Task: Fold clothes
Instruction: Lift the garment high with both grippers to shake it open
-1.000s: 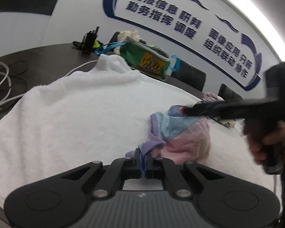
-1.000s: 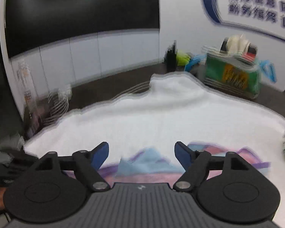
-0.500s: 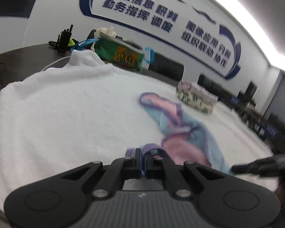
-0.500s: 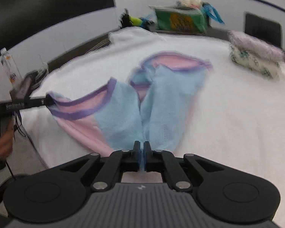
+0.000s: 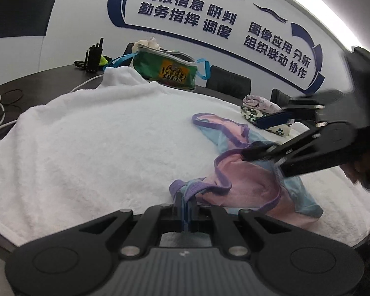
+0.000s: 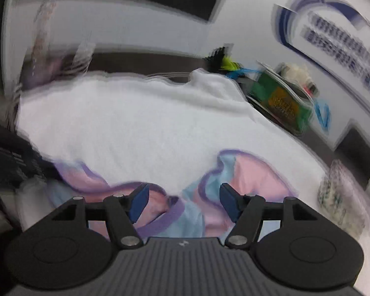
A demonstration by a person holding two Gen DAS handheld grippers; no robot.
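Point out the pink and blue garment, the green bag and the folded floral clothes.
pink and blue garment (image 5: 249,185), left wrist view, on its pink middle panel.
green bag (image 5: 165,70), left wrist view, on its front face.
folded floral clothes (image 5: 257,103), left wrist view, on the top layer.

White towel (image 5: 91,133): thick terry cloth, fluffy pile, matt. Garment (image 5: 249,187): thin soft knit in pink and pale blue, purple ribbed binding at the edges, matt, limp and creased. Left gripper (image 5: 185,204): matt black moulded plastic, ribbed housing, bright metal pivot pins, blue rubbery-looking pads. Right gripper (image 6: 183,199): same black plastic and blue pads. Green bag (image 5: 165,70): slick woven plastic, slight sheen. Table (image 5: 37,81): dark, smooth, low gloss. Wall lettering (image 5: 209,17): smooth, semi-gloss.
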